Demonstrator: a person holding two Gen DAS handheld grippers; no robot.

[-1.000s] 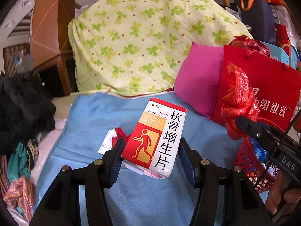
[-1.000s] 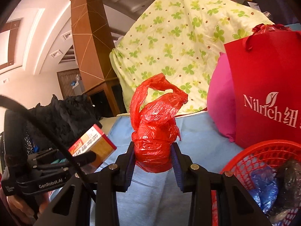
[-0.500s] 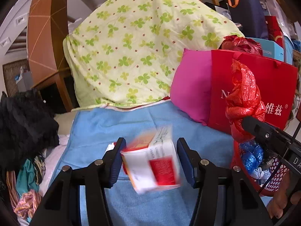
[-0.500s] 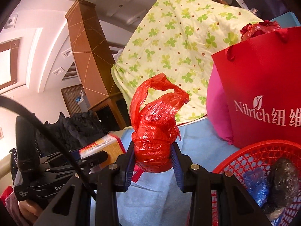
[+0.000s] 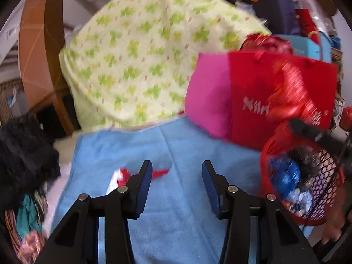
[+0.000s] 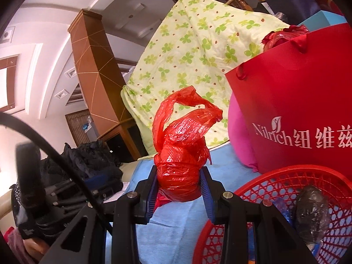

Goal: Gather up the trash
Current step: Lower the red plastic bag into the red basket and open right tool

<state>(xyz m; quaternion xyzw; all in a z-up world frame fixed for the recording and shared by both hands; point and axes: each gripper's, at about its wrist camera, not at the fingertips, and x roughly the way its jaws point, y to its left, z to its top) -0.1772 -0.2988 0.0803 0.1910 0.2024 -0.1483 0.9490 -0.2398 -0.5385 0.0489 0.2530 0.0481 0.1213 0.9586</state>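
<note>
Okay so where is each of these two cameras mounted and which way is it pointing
Left wrist: sits on the left tongs, open and empty, looking along them over the blue blanket toward the red basket; the right tongs show at its right edge.
Right wrist: sits on the right tongs, shut on the red plastic bag, facing the floral quilt.
Both show the quilt, the pink pillow, the red gift bag, the basket.

Both wrist cams look forward along their tongs, low over the light blue terry towel point(image 5: 180, 226). Shared: glossy red paper gift bag point(image 6: 297, 101), clover-print yellow quilt point(image 5: 140, 61), red plastic mesh basket point(image 6: 283, 180).
</note>
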